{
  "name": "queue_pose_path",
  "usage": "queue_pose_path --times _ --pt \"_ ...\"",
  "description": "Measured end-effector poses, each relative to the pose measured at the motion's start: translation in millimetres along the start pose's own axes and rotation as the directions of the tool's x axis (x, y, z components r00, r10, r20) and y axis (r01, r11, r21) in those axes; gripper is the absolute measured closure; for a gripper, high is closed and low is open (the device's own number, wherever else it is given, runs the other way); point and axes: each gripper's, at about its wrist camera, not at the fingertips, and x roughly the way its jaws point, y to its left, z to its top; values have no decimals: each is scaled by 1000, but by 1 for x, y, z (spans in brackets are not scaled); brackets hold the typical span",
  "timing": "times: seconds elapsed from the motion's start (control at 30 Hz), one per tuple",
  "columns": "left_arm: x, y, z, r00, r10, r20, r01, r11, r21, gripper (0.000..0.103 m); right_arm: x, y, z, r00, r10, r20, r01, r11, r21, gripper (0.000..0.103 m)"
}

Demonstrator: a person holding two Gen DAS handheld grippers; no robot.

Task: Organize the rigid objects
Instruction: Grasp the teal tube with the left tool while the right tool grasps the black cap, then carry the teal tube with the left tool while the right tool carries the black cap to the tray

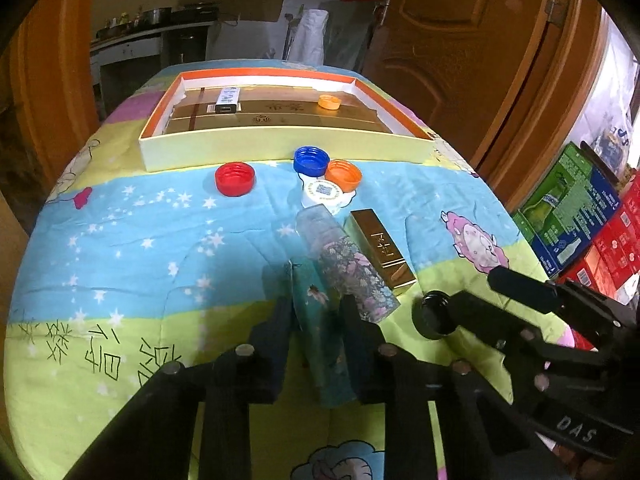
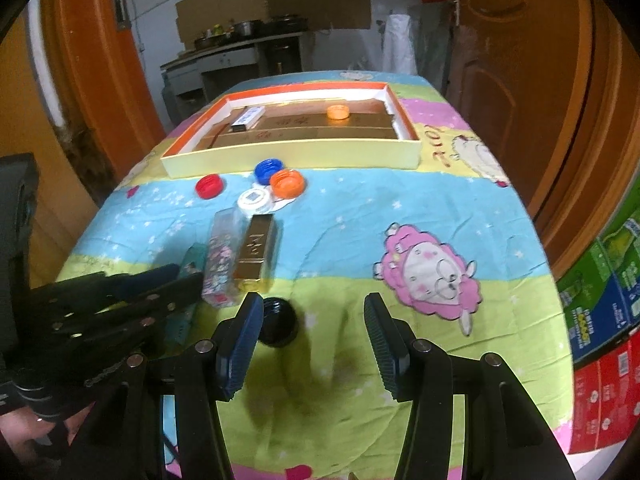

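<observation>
Closest to the left wrist camera, the left gripper (image 1: 316, 320) has its two fingers on both sides of a teal box (image 1: 320, 320) that lies on the cloth; the jaws look closed on it, probably to lift it. Just to the right of the teal box lies a clear floral box (image 1: 348, 264), and touching that one on its far side is a gold box (image 1: 382, 252). These three lie side by side, lengthwise toward the tray.

The right gripper (image 2: 314, 340) hangs open and holds nothing. A black cap (image 2: 278, 322) sits near the teal box, just beside the right gripper's left finger (image 2: 240, 344), so it seems to be the next thing for this hand.

Beyond the teal box, a white cap (image 1: 322, 194), an orange cap (image 1: 343, 175), a blue cap (image 1: 311, 160) and a red cap (image 1: 235, 179) wait in front of the tray (image 1: 280, 148). Inside the tray, a small white-and-black box (image 1: 228, 100) and another orange cap (image 1: 329, 101) already lie, so the task is judged only partly done: most things are still outside.

Everything rests on a table covered by a colourful cartoon cloth (image 2: 432, 276), which is soft and slightly wrinkled. Behind the tray stand orange wooden doors (image 1: 460, 20) and a kitchen counter with pots (image 2: 240, 36). To the right of the table, printed cartons (image 1: 580, 216) are stacked.
</observation>
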Motion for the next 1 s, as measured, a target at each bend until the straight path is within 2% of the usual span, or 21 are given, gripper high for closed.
queue_pose_path --times 0.13,0.6,0.63,0.7,0.73,1.0 --pt "0 3 0 1000 -22 6 22 1000 -9 79 4 9 -3 999 33 -20 -33 999 -30 49" --pt "-7 12 -3 998 -50 25 50 998 -35 83 21 18 -10 997 18 -78 -23 998 -64 49" --pt "-8 12 -3 998 -49 29 50 998 -36 84 21 17 -9 997 18 -78 -23 998 -62 51" --pt "-10 14 -3 998 -47 36 49 998 -36 85 21 17 -8 997 8 -77 -13 998 -63 70" --pt "-11 14 -2 998 -44 39 46 998 -36 86 21 17 -8 997 5 -74 -10 998 -62 72" --pt "-11 15 -2 997 -53 46 55 998 -37 88 18 15 -7 997 22 -68 -25 999 -44 72"
